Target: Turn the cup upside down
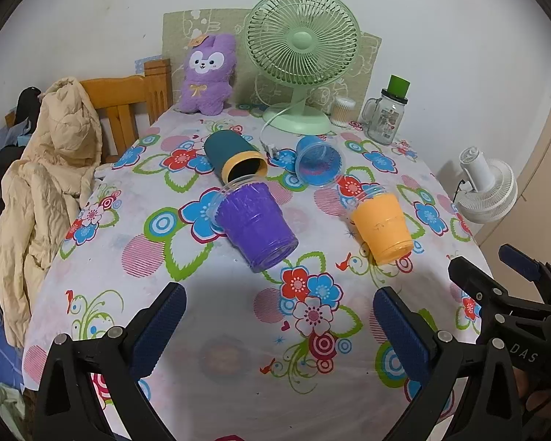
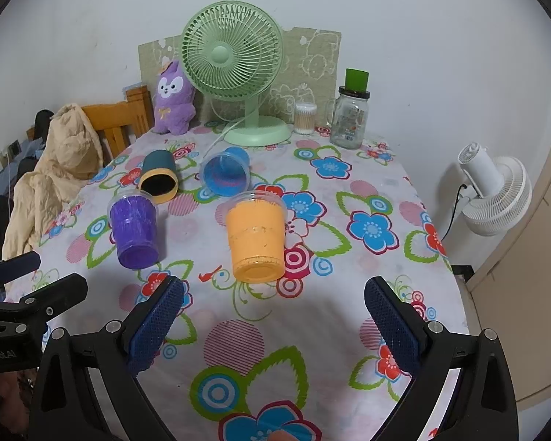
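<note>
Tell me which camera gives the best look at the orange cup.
The right wrist view: the orange cup lies on its side near the centre, base toward the camera, ahead of the open right gripper. The left wrist view shows it smaller, off to the right.

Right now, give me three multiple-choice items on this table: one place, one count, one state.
1. What stands directly right of the green fan?
A. cotton swab jar
B. purple cup
C. plush toy

2. How many cups lie on the tablecloth?
A. two
B. four
C. six

3. How are the two grippers?
A. both shut on cups
B. one open, one shut
C. both open, holding nothing

Answers:
1. A: the cotton swab jar sits beside the fan's base.
2. B: purple cup, orange cup, blue cup, teal cup.
3. C: left gripper and right gripper have spread jaws over bare cloth.
</note>
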The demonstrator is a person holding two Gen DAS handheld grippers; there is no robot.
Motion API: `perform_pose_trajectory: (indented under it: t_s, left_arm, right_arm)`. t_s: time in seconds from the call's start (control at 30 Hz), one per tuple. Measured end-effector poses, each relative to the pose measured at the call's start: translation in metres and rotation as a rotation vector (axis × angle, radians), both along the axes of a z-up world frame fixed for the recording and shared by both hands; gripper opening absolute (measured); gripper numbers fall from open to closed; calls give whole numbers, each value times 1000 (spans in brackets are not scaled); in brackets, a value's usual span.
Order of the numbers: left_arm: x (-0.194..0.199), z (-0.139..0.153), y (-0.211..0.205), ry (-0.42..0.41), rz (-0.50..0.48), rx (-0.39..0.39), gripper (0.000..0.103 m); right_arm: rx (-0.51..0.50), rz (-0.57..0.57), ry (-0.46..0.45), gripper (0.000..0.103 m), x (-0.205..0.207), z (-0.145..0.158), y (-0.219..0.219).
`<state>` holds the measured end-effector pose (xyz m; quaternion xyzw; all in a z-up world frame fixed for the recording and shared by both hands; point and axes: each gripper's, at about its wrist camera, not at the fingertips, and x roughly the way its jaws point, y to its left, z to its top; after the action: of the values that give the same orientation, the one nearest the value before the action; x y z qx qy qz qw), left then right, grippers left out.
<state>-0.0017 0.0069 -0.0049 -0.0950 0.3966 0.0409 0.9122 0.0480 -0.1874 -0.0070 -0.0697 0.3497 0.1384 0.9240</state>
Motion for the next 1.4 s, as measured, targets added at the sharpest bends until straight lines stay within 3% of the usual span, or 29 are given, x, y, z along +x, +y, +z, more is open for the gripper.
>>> perform_pose_trajectory:
  t_s: [1.4]
  left_arm:
    - [1,-4,3,13,9,3,103]
  right_arm:
    - [-8,7,19,100,3,-7,6]
